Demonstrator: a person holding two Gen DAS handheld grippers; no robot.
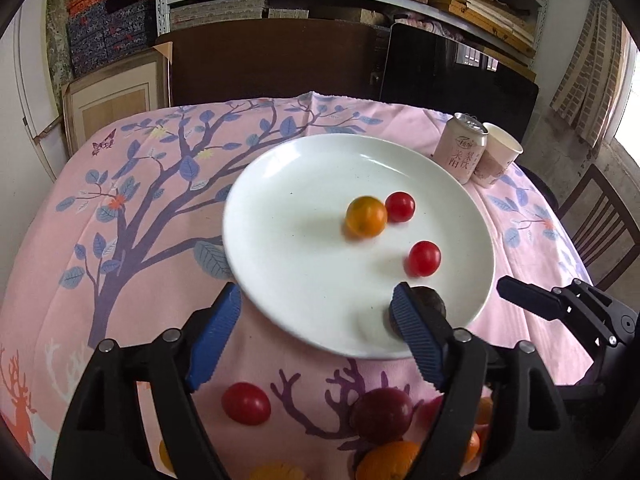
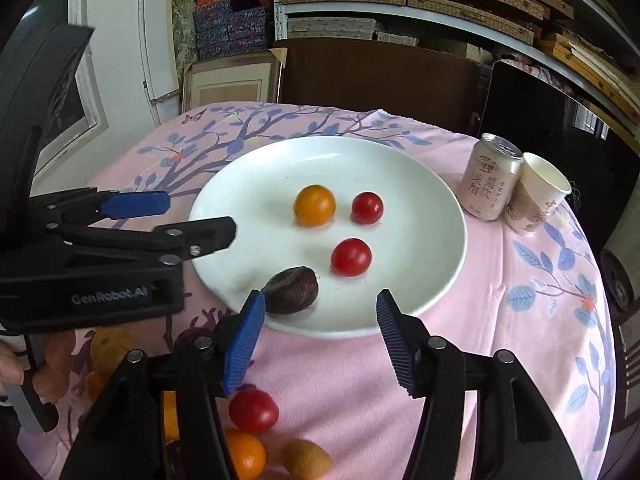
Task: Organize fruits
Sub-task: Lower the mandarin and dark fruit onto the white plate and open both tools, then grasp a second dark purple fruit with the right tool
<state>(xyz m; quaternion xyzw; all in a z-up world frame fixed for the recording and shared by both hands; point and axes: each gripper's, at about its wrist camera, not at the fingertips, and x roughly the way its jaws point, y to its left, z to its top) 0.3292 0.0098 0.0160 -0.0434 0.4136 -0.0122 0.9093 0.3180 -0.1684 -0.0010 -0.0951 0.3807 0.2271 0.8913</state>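
Note:
A white plate (image 1: 304,160) (image 2: 420,184) holds an orange tomato (image 1: 366,216) (image 2: 315,205), two red tomatoes (image 1: 400,206) (image 1: 424,258) (image 2: 367,208) (image 2: 351,257) and a dark plum (image 1: 430,304) (image 2: 292,290). My left gripper (image 1: 316,312) is open over the plate's near edge, its right finger beside the plum. It also shows in the right wrist view (image 2: 192,218). My right gripper (image 2: 320,320) is open and empty at the plate's near rim. Loose fruit lies on the cloth below: a red tomato (image 1: 246,403) (image 2: 253,410), a purple plum (image 1: 382,414), oranges (image 1: 386,460) (image 2: 244,454).
A pink drink can (image 1: 462,148) (image 2: 490,176) and a paper cup (image 1: 498,156) (image 2: 536,196) stand right of the plate. The table carries a pink tree-print cloth (image 1: 140,200). A chair (image 1: 600,228) stands at the right; shelves fill the back.

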